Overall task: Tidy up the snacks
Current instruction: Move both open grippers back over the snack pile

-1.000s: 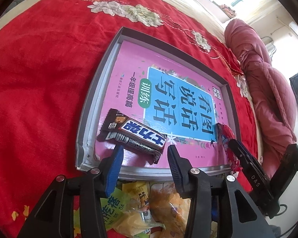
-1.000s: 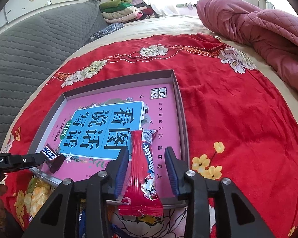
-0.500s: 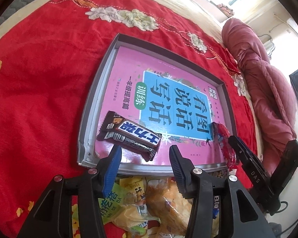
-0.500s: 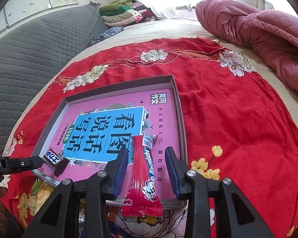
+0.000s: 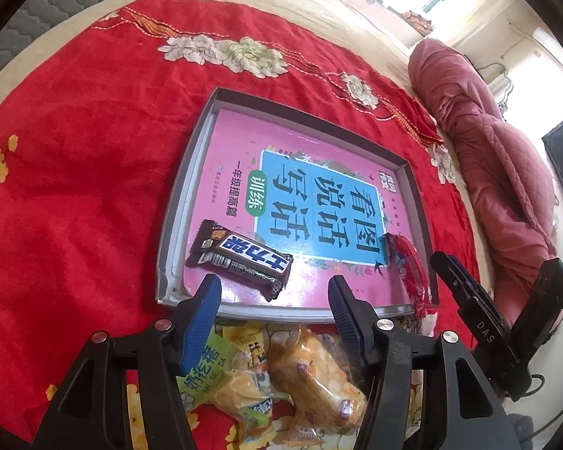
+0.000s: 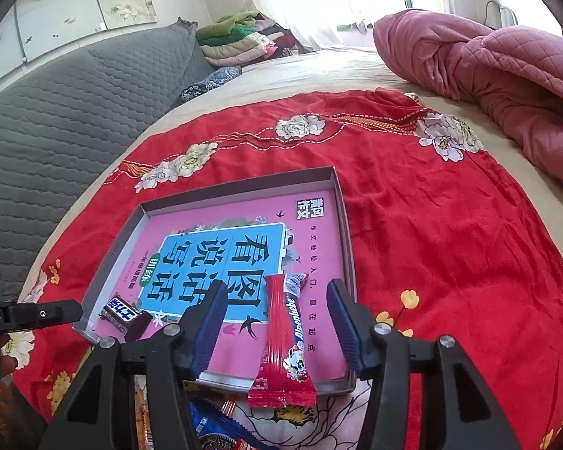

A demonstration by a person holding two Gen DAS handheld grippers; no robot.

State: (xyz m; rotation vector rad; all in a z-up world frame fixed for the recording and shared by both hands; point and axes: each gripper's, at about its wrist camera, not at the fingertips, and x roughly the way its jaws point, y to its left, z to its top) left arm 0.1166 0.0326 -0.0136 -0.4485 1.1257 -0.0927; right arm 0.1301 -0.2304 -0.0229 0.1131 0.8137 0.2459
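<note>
A grey tray (image 5: 176,202) lined with a pink book lies on the red floral cloth. A brown chocolate bar (image 5: 240,258) rests in the tray's near left corner. My left gripper (image 5: 274,290) hovers just short of the bar with its jaws opening, touching nothing. In the right wrist view a red candy pack (image 6: 285,341) lies across the tray's near rim (image 6: 341,225). My right gripper (image 6: 276,292) straddles the pack, its jaws opening and the pads clear of it. The chocolate bar (image 6: 125,313) and the left gripper's tip (image 6: 37,313) show at the left edge.
A pile of loose snack packets (image 5: 281,367) lies on the cloth just in front of the tray. A pink quilt (image 6: 488,67) is bunched at the right. A grey padded headboard (image 6: 75,112) and folded clothes (image 6: 240,37) stand behind the bed.
Both grippers' jaws have spread wider. The right one has let go of the red pack, which now lies free. The left gripper has drawn back and up from the chocolate bar.
</note>
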